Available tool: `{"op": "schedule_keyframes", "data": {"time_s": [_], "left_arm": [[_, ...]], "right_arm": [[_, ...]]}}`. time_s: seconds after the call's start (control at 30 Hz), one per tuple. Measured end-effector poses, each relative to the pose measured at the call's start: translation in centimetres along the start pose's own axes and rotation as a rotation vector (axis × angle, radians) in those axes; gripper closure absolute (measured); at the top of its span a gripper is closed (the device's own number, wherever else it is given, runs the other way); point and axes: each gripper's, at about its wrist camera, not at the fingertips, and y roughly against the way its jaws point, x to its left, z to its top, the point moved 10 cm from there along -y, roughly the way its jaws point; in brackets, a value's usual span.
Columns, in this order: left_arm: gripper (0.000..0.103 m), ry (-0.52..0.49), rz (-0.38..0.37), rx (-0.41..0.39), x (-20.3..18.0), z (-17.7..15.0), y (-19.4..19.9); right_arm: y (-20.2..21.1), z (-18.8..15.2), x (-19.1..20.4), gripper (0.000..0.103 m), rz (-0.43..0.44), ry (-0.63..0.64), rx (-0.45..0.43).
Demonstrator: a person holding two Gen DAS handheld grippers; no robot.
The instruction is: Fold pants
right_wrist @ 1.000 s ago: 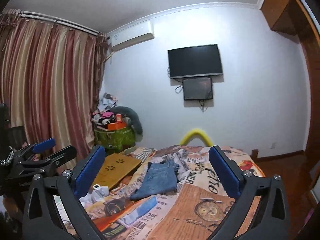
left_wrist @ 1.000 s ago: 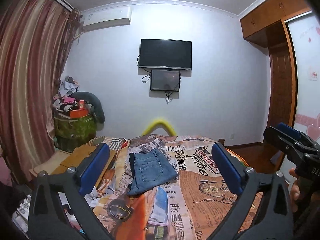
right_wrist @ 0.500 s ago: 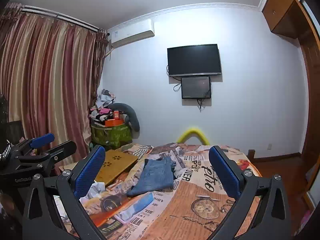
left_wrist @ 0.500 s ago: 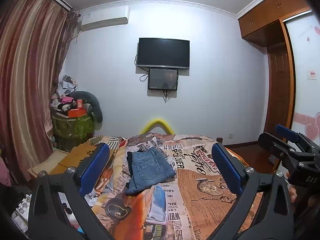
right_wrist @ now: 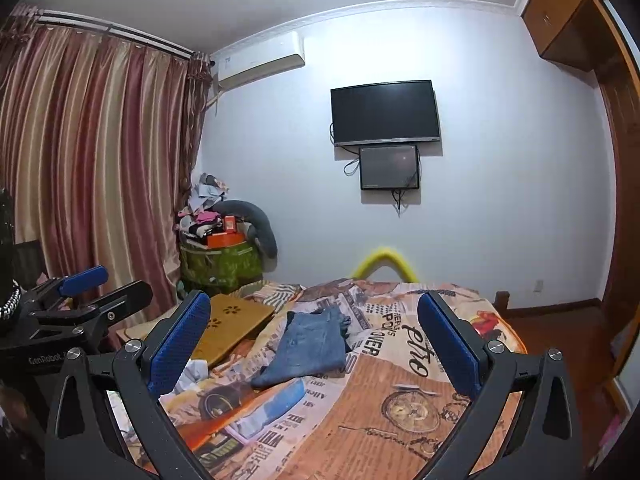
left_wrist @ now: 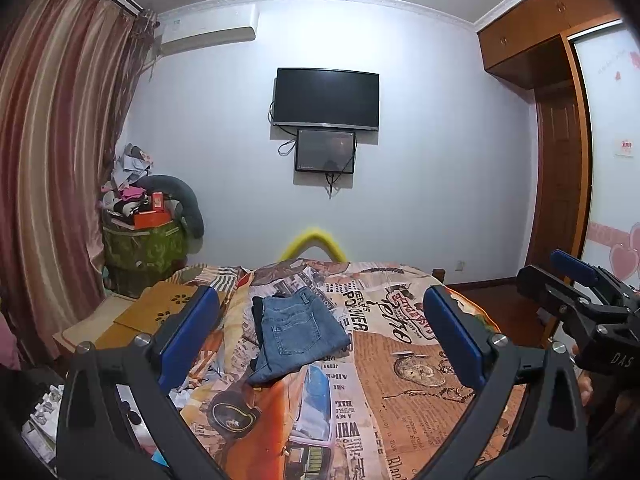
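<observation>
A pair of blue jeans lies folded into a compact rectangle on the bed's printed cover, back pocket up; the right wrist view shows the same jeans a bit left of centre. My left gripper is open, held well back from the jeans and above the bed, with nothing between its blue pads. My right gripper is also open and empty, likewise held back. Each gripper appears at the edge of the other's view.
The bed carries a newspaper-print cover. A wooden lap desk lies at its left edge. A green bin piled with clutter stands by the striped curtain. A TV hangs on the far wall; a wardrobe is right.
Both grippers have drawn back and tilted slightly up, so the bed and jeans sit lower in view. The jeans have not moved. Both stay open.
</observation>
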Motion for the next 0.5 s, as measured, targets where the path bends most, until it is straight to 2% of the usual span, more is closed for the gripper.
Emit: {"op": "schedule_keyframes", "data": {"time_s": [0.5], "left_arm": [[0.0, -0.007, -0.016, 0.01, -0.21, -0.01, -0.06]], "right_arm": [[0.7, 0.19, -0.51, 0.0, 0.008, -0.022, 0.001]]}}
